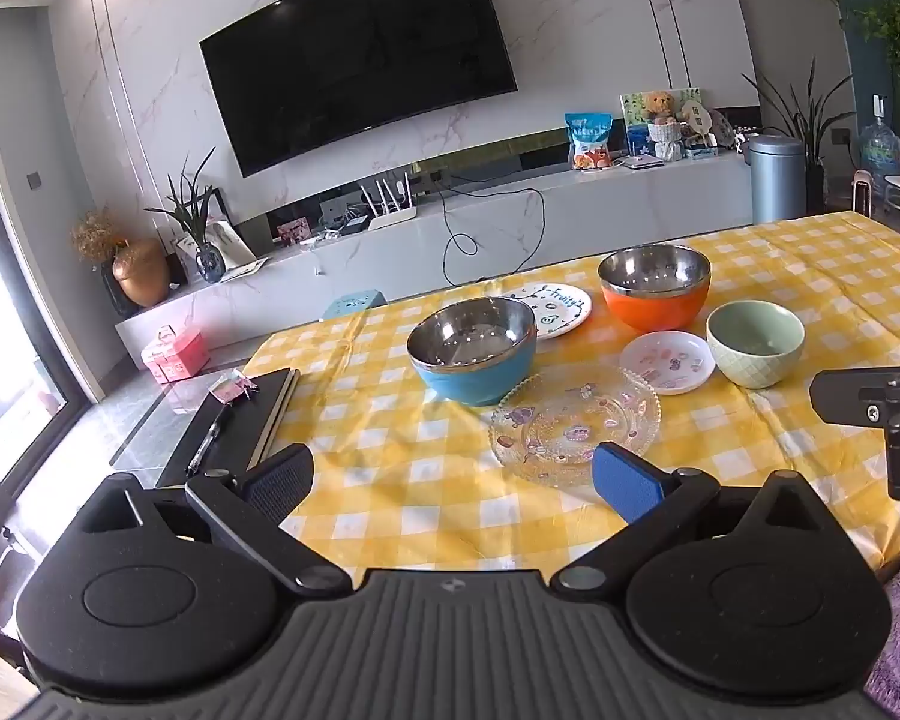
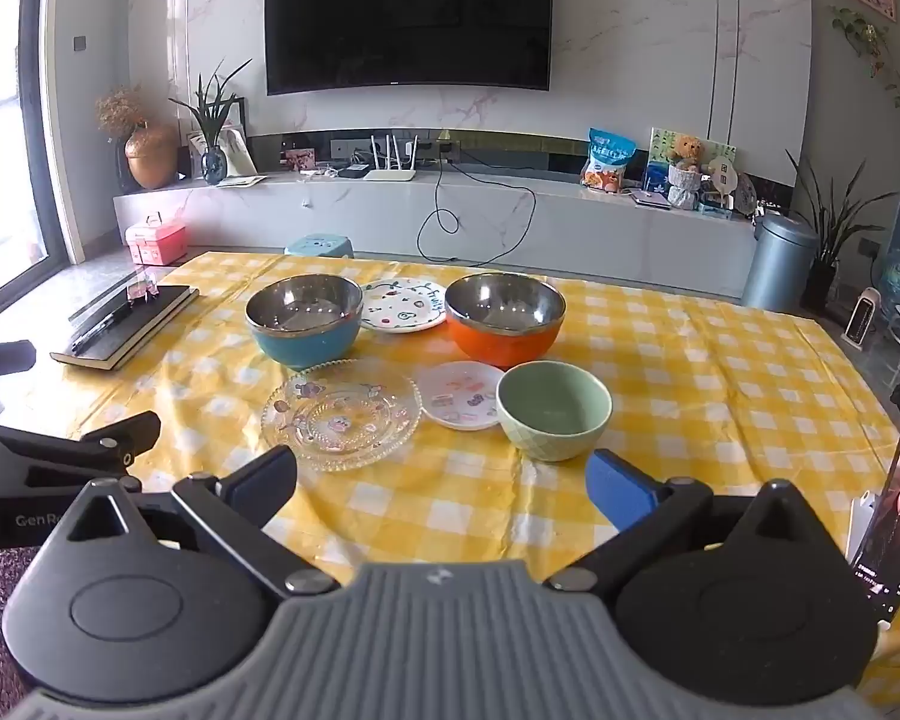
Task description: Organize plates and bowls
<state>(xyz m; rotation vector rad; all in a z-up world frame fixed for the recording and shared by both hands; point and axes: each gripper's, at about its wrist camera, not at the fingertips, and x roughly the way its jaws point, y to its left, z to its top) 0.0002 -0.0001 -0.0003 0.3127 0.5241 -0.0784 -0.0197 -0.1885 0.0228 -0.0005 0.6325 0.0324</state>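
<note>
Behind the blue bowl [image 1: 473, 351], the white plate [image 1: 555, 311] hides partly — both tongs [image 1: 453, 477] [image 2: 441, 480] gape wide, empty.

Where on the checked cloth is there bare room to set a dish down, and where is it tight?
Free: the cloth right of the green bowl and orange bowl, and the near strip between both open grippers and the glass plate. Crowded: the middle, where the blue bowl, fruit plate and pink plate sit close together.

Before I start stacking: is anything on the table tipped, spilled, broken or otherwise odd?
Nothing stands out. The blue bowl, orange bowl and green bowl sit upright and empty; the glass plate, pink plate and white plate lie flat. The tablecloth is just wrinkled.
</note>
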